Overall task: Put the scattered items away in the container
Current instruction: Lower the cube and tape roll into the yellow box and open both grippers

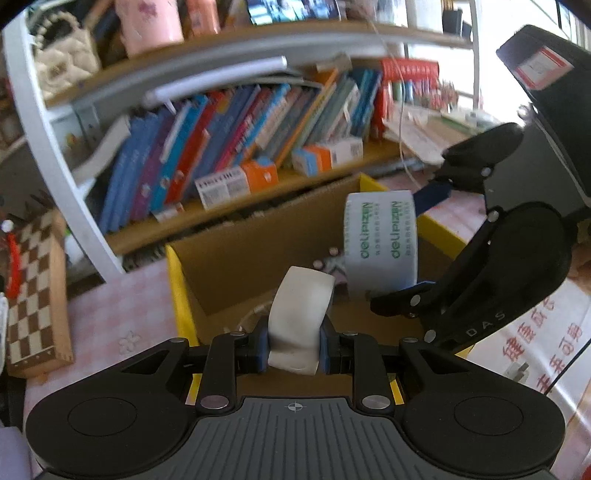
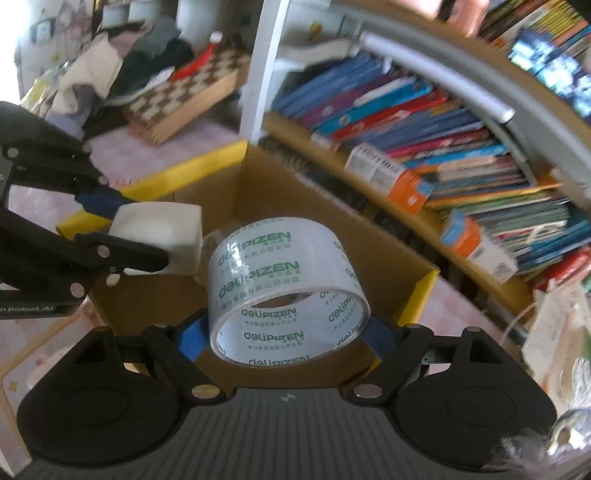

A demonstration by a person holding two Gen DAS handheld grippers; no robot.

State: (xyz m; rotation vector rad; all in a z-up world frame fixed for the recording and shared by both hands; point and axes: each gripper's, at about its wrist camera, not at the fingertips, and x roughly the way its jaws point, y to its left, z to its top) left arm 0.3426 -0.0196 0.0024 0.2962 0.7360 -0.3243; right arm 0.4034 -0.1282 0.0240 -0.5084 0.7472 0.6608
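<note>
- The left gripper (image 1: 293,349) pinched a white block (image 1: 299,317) over the box (image 1: 258,251)
- The right gripper (image 2: 286,338) squeezed the tape roll (image 2: 284,288), at 2 o'clock from the block
- Both hung close, so they could bump and drop outside

Shelf row: books (image 1: 236,144), spines mostly blue, red and purple, leaning.
Shelf front: small orange-and-white cartons (image 1: 236,182), lying before the books.
Upper shelf: pink cylindrical container (image 1: 149,22); cream quilted bag (image 1: 64,62).
Table surface: pink patterned tablecloth (image 1: 118,314).
Table edge: folded wooden chessboard (image 2: 184,98).
</note>
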